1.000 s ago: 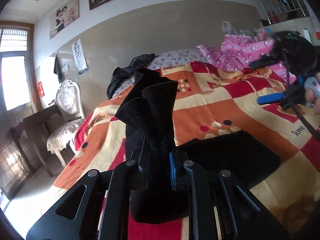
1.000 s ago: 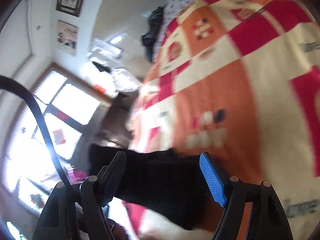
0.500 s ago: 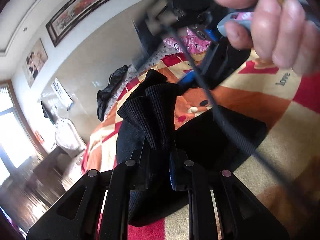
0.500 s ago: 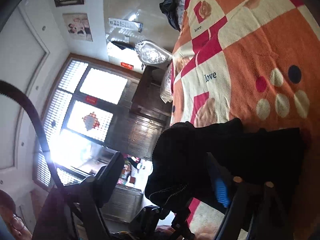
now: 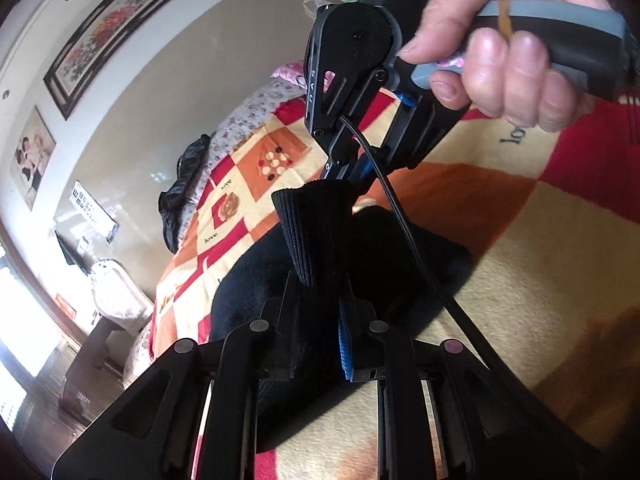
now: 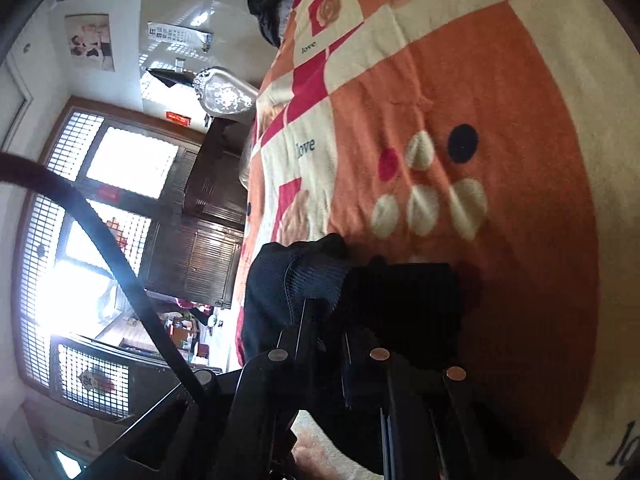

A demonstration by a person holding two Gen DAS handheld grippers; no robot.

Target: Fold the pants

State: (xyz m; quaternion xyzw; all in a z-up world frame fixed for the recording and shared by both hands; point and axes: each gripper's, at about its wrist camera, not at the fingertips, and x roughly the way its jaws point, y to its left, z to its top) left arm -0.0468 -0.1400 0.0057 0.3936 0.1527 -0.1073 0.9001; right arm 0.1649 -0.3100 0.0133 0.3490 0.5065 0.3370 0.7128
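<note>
The black pants (image 5: 384, 264) lie bunched on the orange, red and cream bedspread (image 5: 560, 248). My left gripper (image 5: 318, 320) is shut on a ribbed black cuff (image 5: 316, 224) that stands up between its fingers. My right gripper (image 5: 352, 176), held by a hand, reaches down to the top of the same cuff. In the right wrist view the right gripper (image 6: 326, 332) is shut on a fold of the pants (image 6: 304, 276), with the rest of the black cloth (image 6: 404, 300) beneath it.
A dark garment (image 5: 180, 196) lies at the far edge of the bed by the beige wall. A white carved chair (image 6: 224, 94) and dark wooden furniture (image 6: 204, 236) stand beside the bed. A black cable (image 5: 404, 220) crosses the pants.
My right gripper came down over the pants from open and closed on a fold next to the cuff. My left gripper stays shut on the cuff.
</note>
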